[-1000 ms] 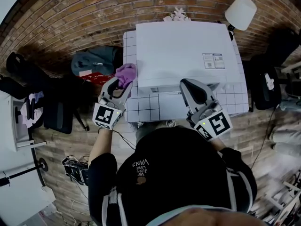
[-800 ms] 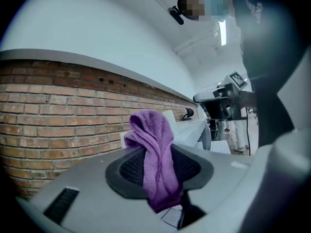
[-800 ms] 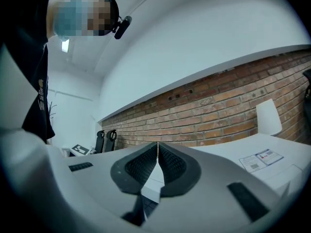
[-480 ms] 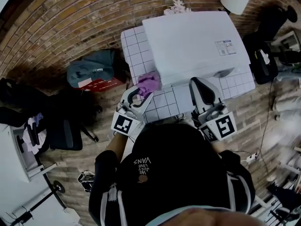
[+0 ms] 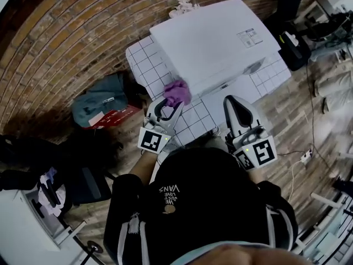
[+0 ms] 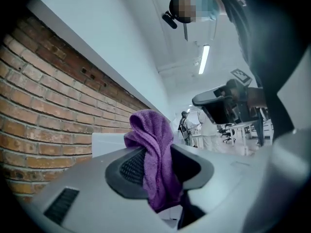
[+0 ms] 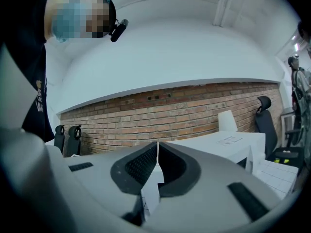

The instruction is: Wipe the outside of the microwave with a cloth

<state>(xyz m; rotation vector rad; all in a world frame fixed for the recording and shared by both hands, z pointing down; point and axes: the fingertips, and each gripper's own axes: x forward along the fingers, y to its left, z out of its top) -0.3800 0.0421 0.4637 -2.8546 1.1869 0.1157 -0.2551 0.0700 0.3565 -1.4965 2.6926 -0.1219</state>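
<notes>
Cloth (image 6: 151,144), purple and plush, is pinched between the jaws of my left gripper (image 5: 169,106), with a wad poking past the tips and a tail hanging below. It looks light, soft and floppy, so I judge that a deep bite on the fold, with the wad left proud, suits wiping, since a thin pinch could drag out. My right gripper (image 7: 157,154) is closed on nothing over the gridded table (image 5: 142,65); further out, the cloth sits at the near left corner of the white microwave (image 5: 215,40), contact unclear, and the box looks smooth, rigid and heavy.
</notes>
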